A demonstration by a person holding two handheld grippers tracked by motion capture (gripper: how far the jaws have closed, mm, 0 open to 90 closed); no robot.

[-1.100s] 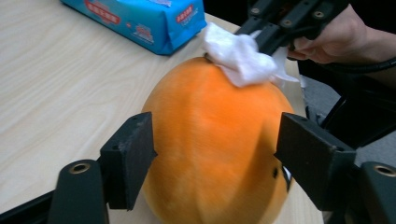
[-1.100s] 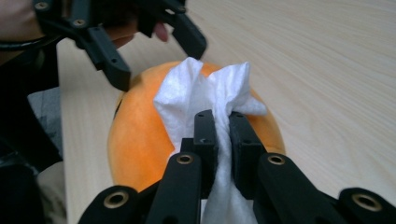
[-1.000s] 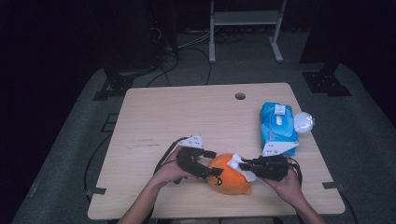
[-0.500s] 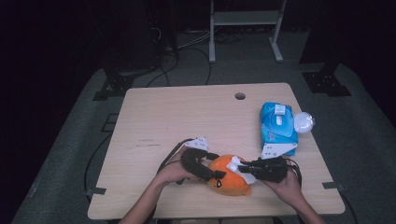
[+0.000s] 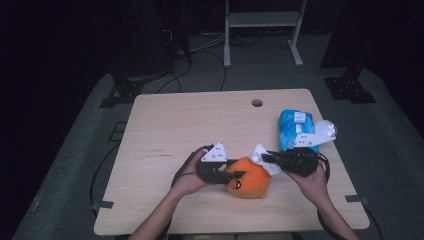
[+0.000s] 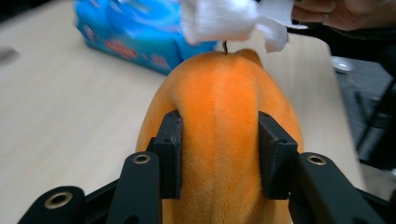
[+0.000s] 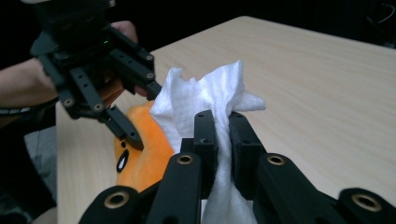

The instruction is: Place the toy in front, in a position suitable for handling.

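- left gripper, near-centre of the pale wooden table: jaws have just been closing & now pinch the round orange plush toy w/ a small face. in the left gripper view both black pads press into the fur either side of the toy's back seam, prob. to pin it steady so it won't roll or slide while it's being wiped.
- the toy sits on the table's near edge, centre-right, between the two hands, face side toward the person.
- right gripper, just right of the toy: jaws clamped tight on a crumpled white tissue wipe. in the right gripper view the wipe bunches up above the pads w/ a tail hanging below, so a loose wad sticks out front as the working surface.
- the wipe hovers at the toy's upper right side; can't tell if it's touching.
- far right: blue plastic pack of wet wipes, prob. the wipe's source, parked in reach but clear of the work.
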